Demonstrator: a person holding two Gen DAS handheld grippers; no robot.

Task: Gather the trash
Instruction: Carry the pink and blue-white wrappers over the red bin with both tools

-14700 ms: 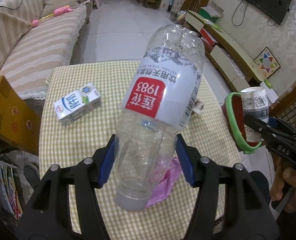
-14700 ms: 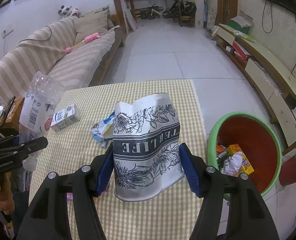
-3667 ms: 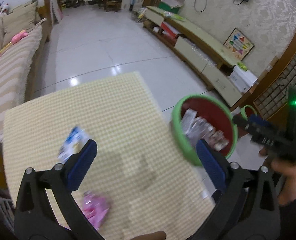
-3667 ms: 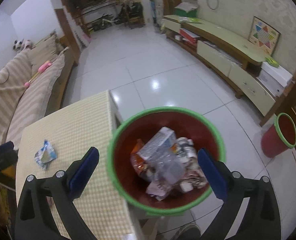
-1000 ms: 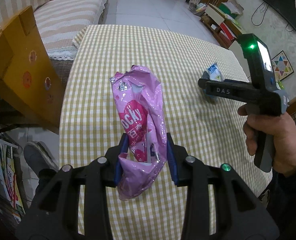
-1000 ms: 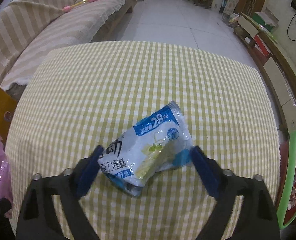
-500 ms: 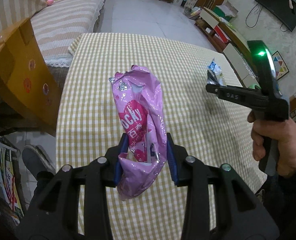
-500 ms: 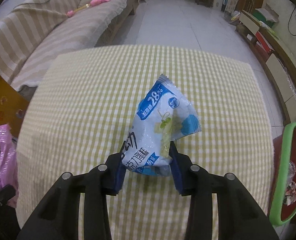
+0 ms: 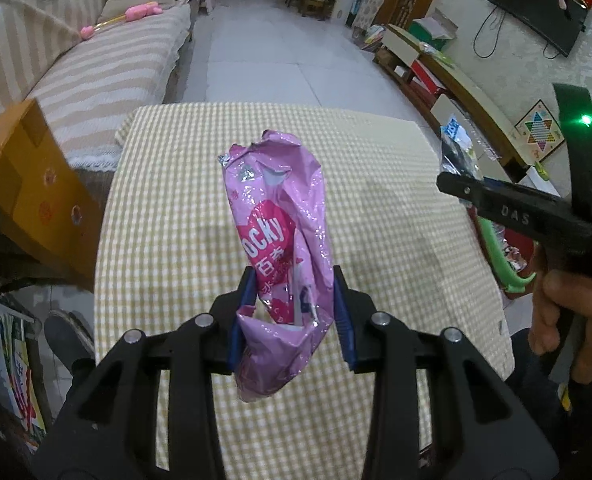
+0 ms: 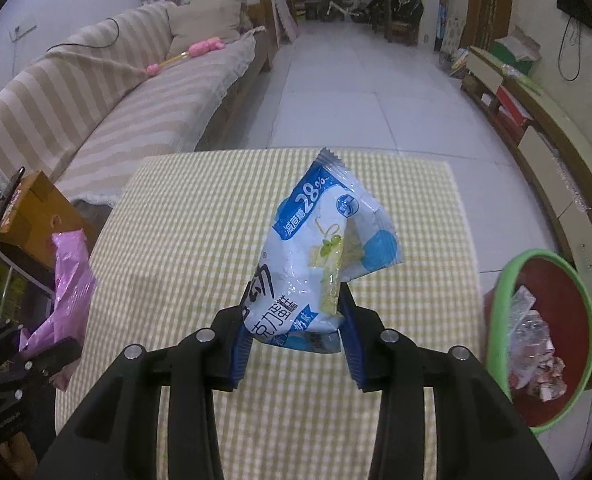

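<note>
A: What does the left claw (image 9: pixel 292 312) have?

B: It is closed on a pink wrapper (image 9: pixel 282 240), which stands up between the blue pads, above the checked tabletop (image 9: pixel 176 208)

A: And the right claw (image 10: pixel 296 328)?

B: Its pads pinch the lower part of a blue and white packet (image 10: pixel 323 256), lifted clear of the cloth. In the left view a hand (image 9: pixel 563 312) grips that tool

A: Where is the bin (image 10: pixel 499 308)?

B: On the floor just beside the tabletop's right edge, green rim, red inside, with trash in it

Dim, bluish indoor light; soft shadows fall on the table (image 9: pixel 375 208); fisheye corners go dark and curved.
</note>
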